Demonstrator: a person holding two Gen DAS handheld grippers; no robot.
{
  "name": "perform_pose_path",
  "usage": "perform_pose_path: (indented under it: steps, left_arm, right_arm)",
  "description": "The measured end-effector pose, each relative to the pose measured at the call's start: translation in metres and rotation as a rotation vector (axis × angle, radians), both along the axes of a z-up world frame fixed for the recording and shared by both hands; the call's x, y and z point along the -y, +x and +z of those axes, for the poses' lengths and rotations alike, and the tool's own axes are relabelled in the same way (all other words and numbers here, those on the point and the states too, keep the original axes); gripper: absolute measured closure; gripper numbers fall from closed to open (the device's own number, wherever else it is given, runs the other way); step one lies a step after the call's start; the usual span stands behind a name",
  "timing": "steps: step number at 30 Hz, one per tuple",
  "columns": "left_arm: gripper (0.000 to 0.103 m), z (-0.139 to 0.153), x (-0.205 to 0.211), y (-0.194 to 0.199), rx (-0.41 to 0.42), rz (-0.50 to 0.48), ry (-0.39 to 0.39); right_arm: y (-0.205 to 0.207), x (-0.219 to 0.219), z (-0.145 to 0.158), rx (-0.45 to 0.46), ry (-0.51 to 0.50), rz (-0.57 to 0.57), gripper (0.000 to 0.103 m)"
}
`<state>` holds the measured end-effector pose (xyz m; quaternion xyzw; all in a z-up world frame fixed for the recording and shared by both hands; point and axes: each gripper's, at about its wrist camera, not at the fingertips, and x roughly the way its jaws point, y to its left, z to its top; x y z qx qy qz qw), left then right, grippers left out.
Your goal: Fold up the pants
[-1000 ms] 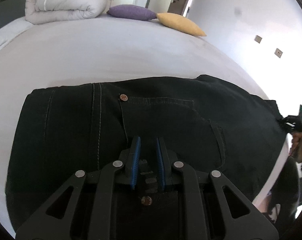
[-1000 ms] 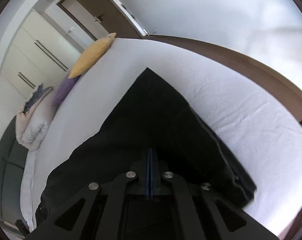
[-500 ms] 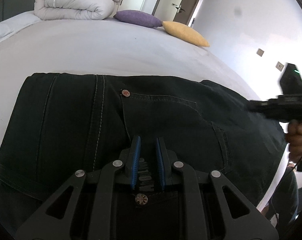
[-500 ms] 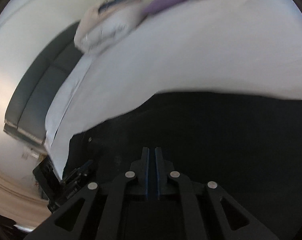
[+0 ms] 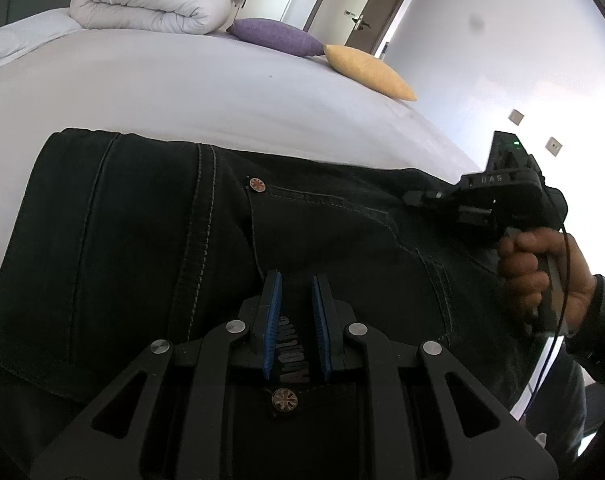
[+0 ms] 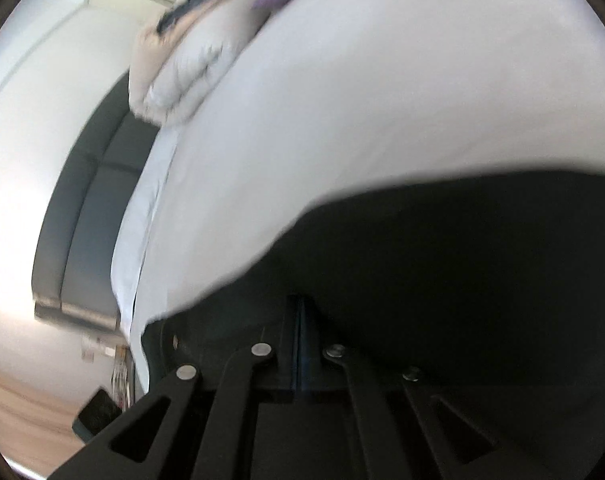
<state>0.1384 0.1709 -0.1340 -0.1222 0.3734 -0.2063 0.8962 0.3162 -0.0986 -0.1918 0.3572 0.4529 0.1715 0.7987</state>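
The left gripper [image 5: 296, 292] stands slightly parted, pads clamping no cloth, over the black pants [image 5: 142, 240] lying on the white bed [image 5: 222, 92]. The right gripper [image 6: 301, 320] is fully closed, seemingly pinching nothing, above the blurred pants.

The pants [image 5: 142, 248] are spread across the near part of the bed [image 5: 182, 92]. At the far end, a rolled duvet [image 5: 150, 4] is placed left of two cushions [image 5: 278, 36] set side by side.
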Motion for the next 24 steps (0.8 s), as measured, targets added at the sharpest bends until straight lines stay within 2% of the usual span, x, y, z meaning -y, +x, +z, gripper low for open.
perform_pose_path:
  steps: [3,4,7,8,10,11,12,13,14,15,16,18,21,24]
  left_arm:
    - [0.087,-0.002,0.0,0.0,0.001,0.001,0.004]
    - [0.087,-0.002,0.001,0.0,0.002,0.001,0.006]
    - [0.087,-0.002,0.002,0.0,0.004,0.003,0.012]
    - [0.087,-0.002,0.003,0.0,0.005,0.004,0.014]
    - [0.087,-0.001,0.005,0.0,0.006,0.005,0.019]
    - [0.087,0.0,0.006,0.0,0.006,0.006,0.023]
    - [0.087,0.0,0.007,0.0,0.007,0.008,0.03]
    - [0.087,0.001,0.009,-0.001,0.008,0.009,0.038]
    - [0.087,0.001,0.011,-0.001,0.01,0.011,0.049]
    - [0.087,0.002,0.013,-0.002,0.013,0.012,0.06]
    - [0.087,0.003,0.015,-0.002,0.016,0.014,0.07]
    - [0.087,0.004,0.019,-0.003,0.023,0.017,0.09]
    - [0.087,0.005,0.022,-0.003,0.025,0.02,0.104]
    - [0.087,0.005,0.024,-0.003,0.027,0.02,0.115]
  right_arm:
    - [-0.008,0.032,0.002,-0.005,-0.026,-0.135,0.103]
    - [-0.014,0.048,0.001,-0.014,0.003,-0.186,0.103]
    - [-0.045,0.079,0.015,-0.036,-0.015,-0.311,0.103]
    - [-0.058,0.084,0.021,-0.028,-0.004,-0.325,0.096]
    - [-0.083,0.085,0.027,-0.001,0.086,-0.278,0.095]
    - [-0.093,0.077,0.025,-0.015,0.099,-0.228,0.091]
    - [-0.101,0.065,0.022,-0.042,0.066,-0.174,0.09]
    - [-0.109,0.054,0.018,-0.055,0.02,-0.137,0.092]
    - [-0.117,0.049,0.014,-0.04,-0.013,-0.12,0.103]
    - [-0.127,0.053,0.009,-0.014,-0.01,-0.119,0.103]
    - [-0.134,0.061,0.003,-0.009,0.045,-0.127,0.103]
    - [-0.143,0.092,-0.005,-0.024,0.126,-0.182,0.103]
    - [-0.171,0.164,0.0,-0.02,0.078,-0.356,0.103]
    - [-0.197,0.235,-0.002,0.006,0.07,-0.468,0.103]
